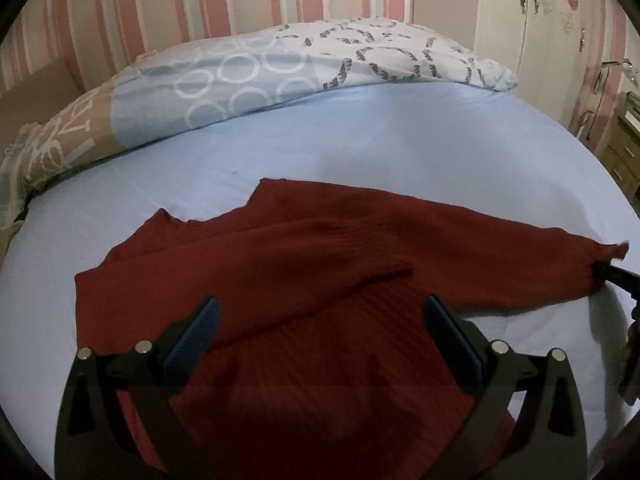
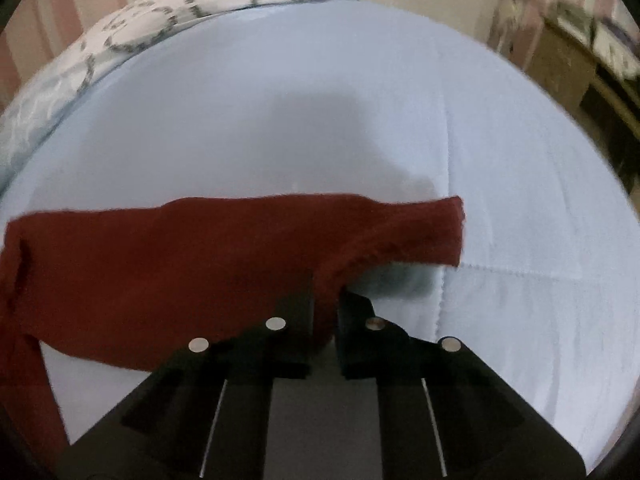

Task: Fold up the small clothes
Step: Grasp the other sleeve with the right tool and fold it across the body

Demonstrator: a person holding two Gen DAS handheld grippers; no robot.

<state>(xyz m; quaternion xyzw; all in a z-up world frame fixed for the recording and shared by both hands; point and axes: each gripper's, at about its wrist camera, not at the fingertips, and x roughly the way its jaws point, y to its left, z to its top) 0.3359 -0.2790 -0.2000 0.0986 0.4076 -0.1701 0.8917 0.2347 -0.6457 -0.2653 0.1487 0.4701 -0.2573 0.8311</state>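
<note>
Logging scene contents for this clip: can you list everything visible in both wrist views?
sweater: one, dark red knit, lying on the sheet, one sleeve folded across the body
bed sheet: one, light blue, covering the bed
duvet: one, blue, white and tan with rings, bunched along the far edge
wardrobe: one, cream, far right
drawer unit: one, wooden, right edge
left tool: open, above the sweater
right tool: shut on the sweater's sleeve

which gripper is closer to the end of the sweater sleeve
Right. The right gripper is shut on the red sweater close to the sleeve end; the left gripper hovers open over the sweater's body.
</note>
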